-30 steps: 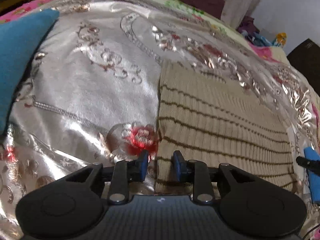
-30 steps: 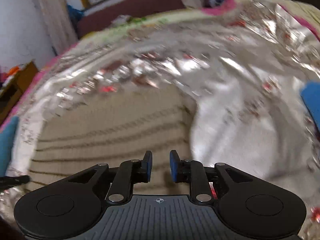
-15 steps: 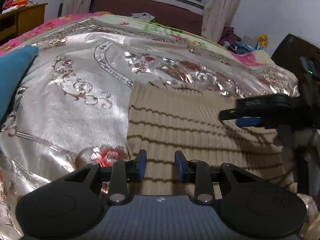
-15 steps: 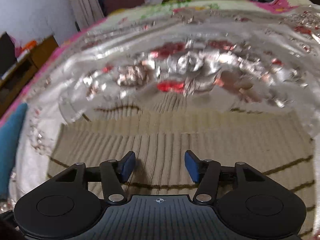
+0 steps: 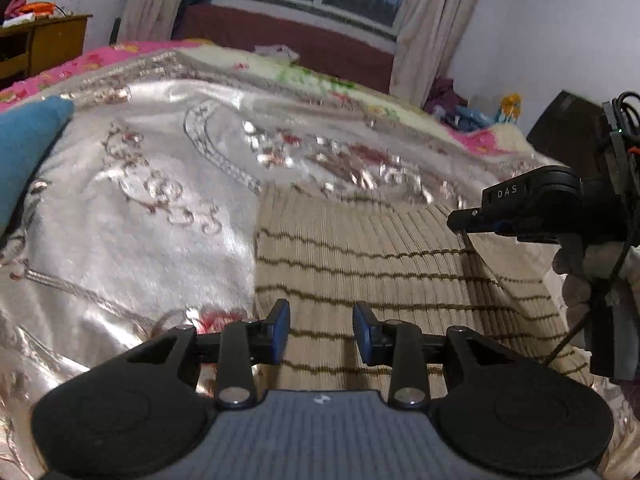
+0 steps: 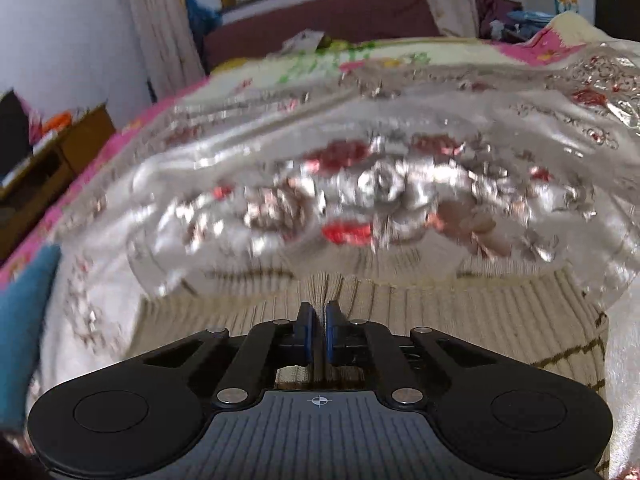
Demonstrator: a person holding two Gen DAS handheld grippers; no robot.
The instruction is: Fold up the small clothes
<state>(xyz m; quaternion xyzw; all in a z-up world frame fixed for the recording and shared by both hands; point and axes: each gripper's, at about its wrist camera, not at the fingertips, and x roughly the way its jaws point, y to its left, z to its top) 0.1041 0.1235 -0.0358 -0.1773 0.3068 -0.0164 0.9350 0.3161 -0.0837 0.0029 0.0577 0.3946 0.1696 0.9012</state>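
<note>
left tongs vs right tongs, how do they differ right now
The left tongs stand open with a wide gap; the right tongs are shut, pinching a ridge of the beige striped knit garment. The left tongs hold nothing and sit over the garment's left edge; the right ones lift its right side, fabric slanting down from them. Both have blue pads on black fingers.

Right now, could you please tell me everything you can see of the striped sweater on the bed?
The sweater is a beige ribbed knit with thin dark brown stripes, lying flat on the shiny silver bedspread. Its left edge runs straight; its far edge looks slightly bunched. The right gripper is shut on a pinch of fabric at that far edge, raising a small ridge. The left gripper is open above the near left part, holding nothing. Motion blur hides finer details.
</note>
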